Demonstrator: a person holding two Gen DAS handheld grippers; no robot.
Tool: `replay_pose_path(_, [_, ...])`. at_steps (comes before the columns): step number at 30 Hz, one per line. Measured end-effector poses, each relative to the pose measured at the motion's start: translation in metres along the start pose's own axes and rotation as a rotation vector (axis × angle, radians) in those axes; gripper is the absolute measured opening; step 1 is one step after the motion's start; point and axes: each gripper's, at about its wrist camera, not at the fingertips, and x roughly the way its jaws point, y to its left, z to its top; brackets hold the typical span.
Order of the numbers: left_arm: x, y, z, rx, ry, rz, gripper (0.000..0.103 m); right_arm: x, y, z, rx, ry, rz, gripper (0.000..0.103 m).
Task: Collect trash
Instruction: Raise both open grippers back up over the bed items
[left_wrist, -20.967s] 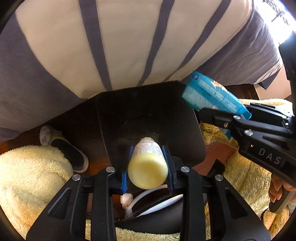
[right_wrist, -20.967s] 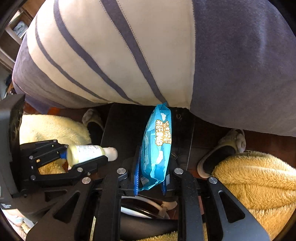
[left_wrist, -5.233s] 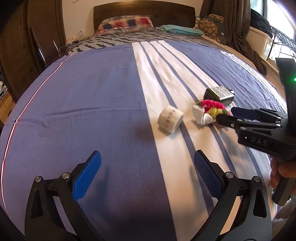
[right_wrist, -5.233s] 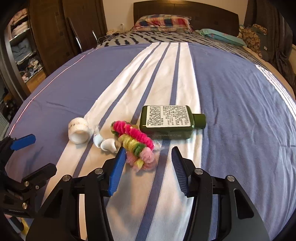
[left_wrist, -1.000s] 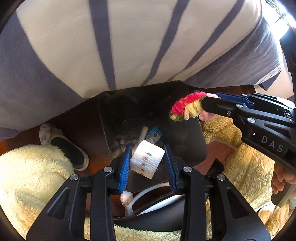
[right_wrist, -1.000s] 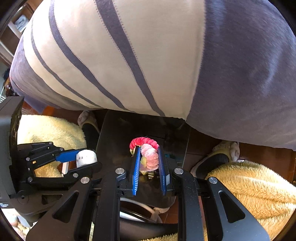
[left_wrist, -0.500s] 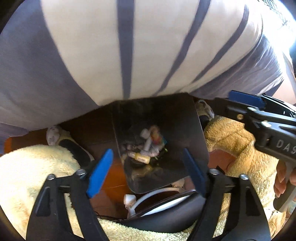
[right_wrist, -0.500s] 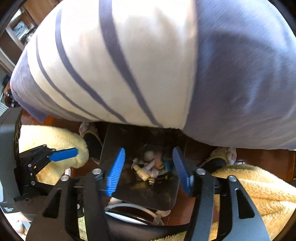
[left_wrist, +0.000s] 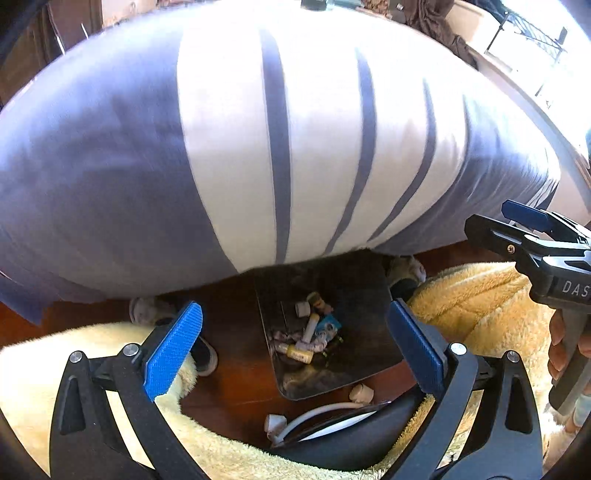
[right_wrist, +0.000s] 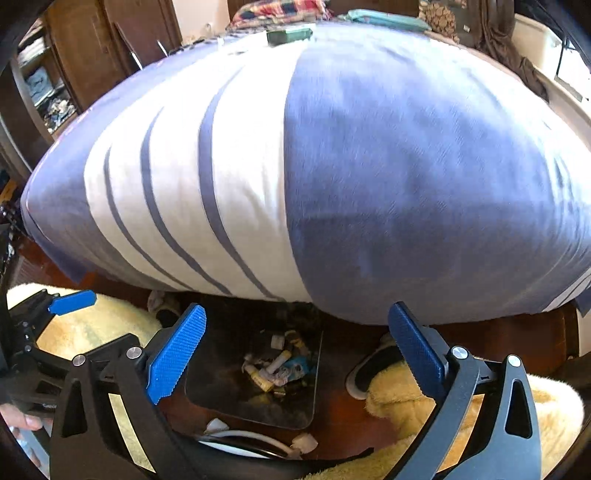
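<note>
A dark see-through bin (left_wrist: 369, 291) (right_wrist: 221, 373) stands on the wooden floor at the foot of the bed. Inside lies a heap of trash (left_wrist: 310, 332) (right_wrist: 277, 365): small bottles, wrappers, a white roll. My left gripper (left_wrist: 294, 314) hangs above the bin with its jaws opening wide and nothing between them. Beside it, my right gripper (right_wrist: 296, 312) is also opening and empty. Each shows in the other's view: the right gripper (left_wrist: 524, 221) at the right edge, the left gripper (right_wrist: 70, 301) at the left. A green bottle (right_wrist: 290, 36) lies far up on the bed.
The bed (left_wrist: 229, 147) with its blue and white striped cover fills the upper view and overhangs the bin. Fluffy yellow fabric (left_wrist: 480, 306) (right_wrist: 424, 402) flanks the bin, with a slipper (left_wrist: 406, 271) (right_wrist: 365, 369) at each side. A white cable with a plug (left_wrist: 314, 413) lies in front.
Both grippers opened: the white roll left the left one and the pink-yellow fuzzy item left the right one, now gone from the jaws. Both grippers rose and tilted up, showing more bed.
</note>
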Motion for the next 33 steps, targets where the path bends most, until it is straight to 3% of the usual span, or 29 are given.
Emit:
replay_pose_path(8, [-0.055,0.004,0.034,0.022,-0.149,0.031,0.095,-0.038,-0.003,0.032,-0.043,-0.113,-0.024,0.099])
replay_pose_path(17, [-0.086,0.020,0.092,0.027,-0.262,0.081,0.095,-0.054,-0.002,0.094,-0.089,-0.202,-0.045,0.099])
replay_pose_path(26, [-0.079,0.029,0.141,0.033,-0.274,0.100,0.095,-0.047,-0.005,0.148,-0.117,-0.229,-0.054,0.099])
replay_pose_path(33, [-0.048,0.044,0.179,0.035,-0.239,0.109,0.095,-0.020,-0.013,0.184,-0.113,-0.204,-0.060,0.099])
